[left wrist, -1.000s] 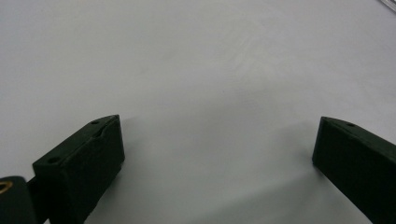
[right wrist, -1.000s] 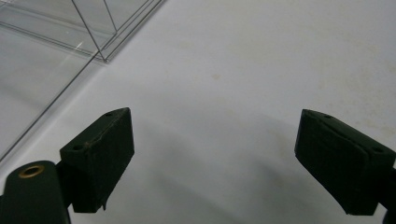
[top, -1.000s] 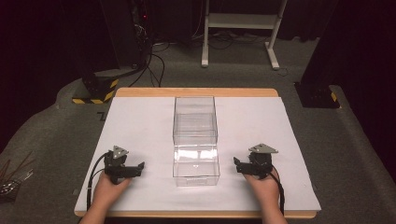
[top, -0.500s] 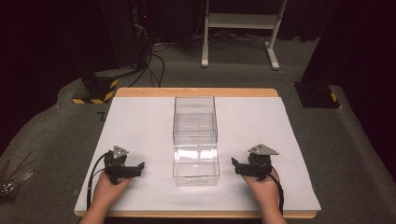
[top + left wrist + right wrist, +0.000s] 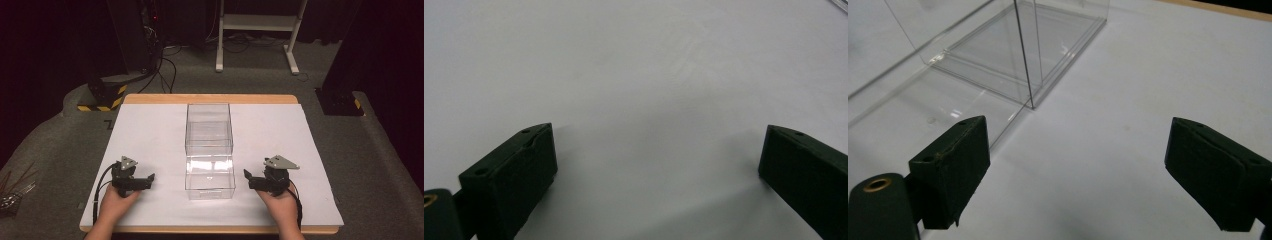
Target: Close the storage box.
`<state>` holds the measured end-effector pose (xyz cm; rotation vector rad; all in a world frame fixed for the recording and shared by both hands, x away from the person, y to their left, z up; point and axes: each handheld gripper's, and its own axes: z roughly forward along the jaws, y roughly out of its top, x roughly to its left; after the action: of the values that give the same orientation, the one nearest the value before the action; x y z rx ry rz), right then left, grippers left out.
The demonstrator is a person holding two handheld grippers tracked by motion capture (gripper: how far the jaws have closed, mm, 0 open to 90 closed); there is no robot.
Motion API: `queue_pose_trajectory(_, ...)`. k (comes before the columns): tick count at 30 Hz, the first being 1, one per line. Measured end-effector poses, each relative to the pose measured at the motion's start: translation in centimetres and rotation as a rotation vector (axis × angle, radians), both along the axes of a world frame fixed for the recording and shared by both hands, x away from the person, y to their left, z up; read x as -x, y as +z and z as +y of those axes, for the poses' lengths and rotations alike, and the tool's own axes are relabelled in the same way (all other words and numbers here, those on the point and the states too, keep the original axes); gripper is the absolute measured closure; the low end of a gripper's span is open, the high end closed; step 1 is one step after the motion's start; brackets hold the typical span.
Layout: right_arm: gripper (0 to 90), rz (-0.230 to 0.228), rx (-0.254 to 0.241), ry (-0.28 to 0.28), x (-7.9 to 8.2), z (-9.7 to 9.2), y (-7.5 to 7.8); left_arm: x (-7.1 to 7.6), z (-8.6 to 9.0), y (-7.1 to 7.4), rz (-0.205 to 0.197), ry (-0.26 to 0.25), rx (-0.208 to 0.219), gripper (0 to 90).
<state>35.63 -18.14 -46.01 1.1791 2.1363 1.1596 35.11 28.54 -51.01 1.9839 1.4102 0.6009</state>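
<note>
Two clear plastic boxes stand end to end in the middle of the white table cover: the near box [image 5: 210, 178] and the far box [image 5: 209, 129]. My left gripper [image 5: 150, 178] rests on the cover left of the near box, jaws wide apart with nothing between them [image 5: 656, 150]. My right gripper [image 5: 247, 176] rests right of the near box, pointing at it, also open and empty [image 5: 1075, 150]. The near box's wall and corner [image 5: 998, 65] lie just ahead and to the left in the right gripper view.
The white sheet [image 5: 150, 130] covers a wooden table whose edge [image 5: 210, 98] shows at the back. Beyond it on the dark floor are cables, a yellow-black striped base [image 5: 102, 97] and a white stand's legs [image 5: 255, 40]. Metal sticks [image 5: 12, 192] lie left of the table.
</note>
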Motion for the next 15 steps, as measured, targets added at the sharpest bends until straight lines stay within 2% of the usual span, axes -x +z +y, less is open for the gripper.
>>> queue_pose_trajectory(15,10.9,-0.052,-0.054,0.078,1.8,1.6,2.1,0.0,0.0,0.0,0.0,0.001,0.001,2.4)
